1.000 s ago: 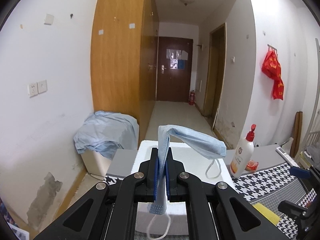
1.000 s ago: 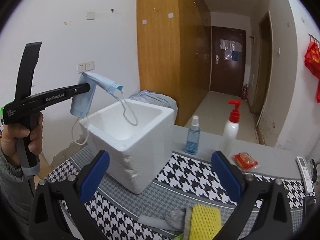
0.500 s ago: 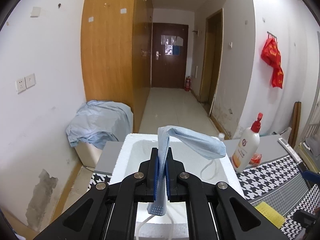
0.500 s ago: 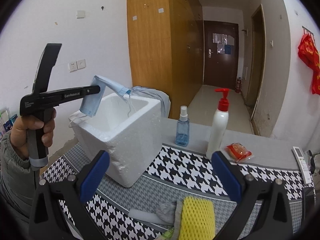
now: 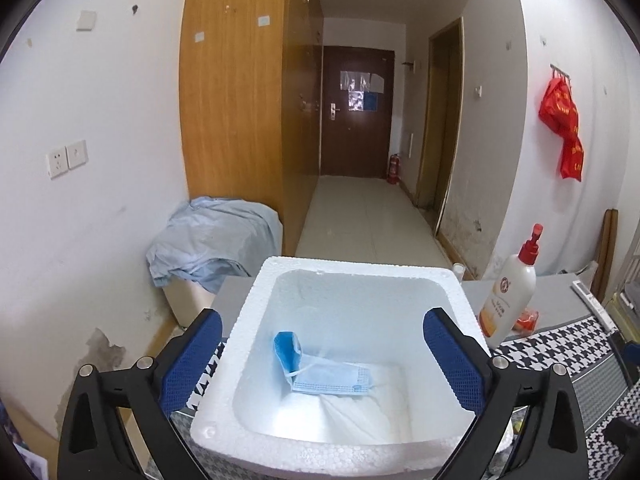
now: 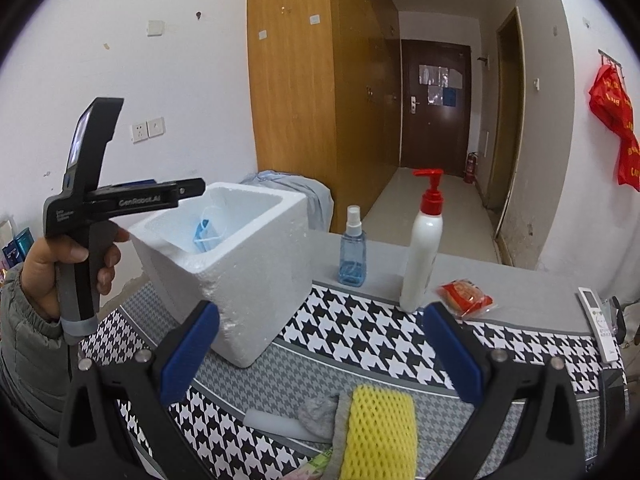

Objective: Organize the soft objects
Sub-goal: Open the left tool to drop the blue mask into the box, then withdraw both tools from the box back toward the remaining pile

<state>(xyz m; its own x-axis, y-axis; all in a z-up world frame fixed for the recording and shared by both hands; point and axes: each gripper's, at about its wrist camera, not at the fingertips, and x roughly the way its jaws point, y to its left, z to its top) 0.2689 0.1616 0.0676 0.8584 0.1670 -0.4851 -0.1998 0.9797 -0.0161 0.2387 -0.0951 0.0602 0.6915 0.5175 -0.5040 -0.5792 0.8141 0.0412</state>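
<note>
Left gripper (image 5: 322, 364) spread wide, empty, above square white foam box (image 5: 256, 312); pleated blue face mask (image 5: 320, 372) lying crumpled on box floor, frame centre. Right gripper (image 6: 320, 356) likewise wide, over houndstooth-clothed worktop (image 6: 360, 332); yellow mesh sponge (image 6: 376, 432) at lower centre.

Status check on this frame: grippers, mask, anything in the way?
Left gripper open above foam box. Right gripper open, empty. Face mask lies inside box. Yellow sponge waits on table; nothing blocking.
</note>
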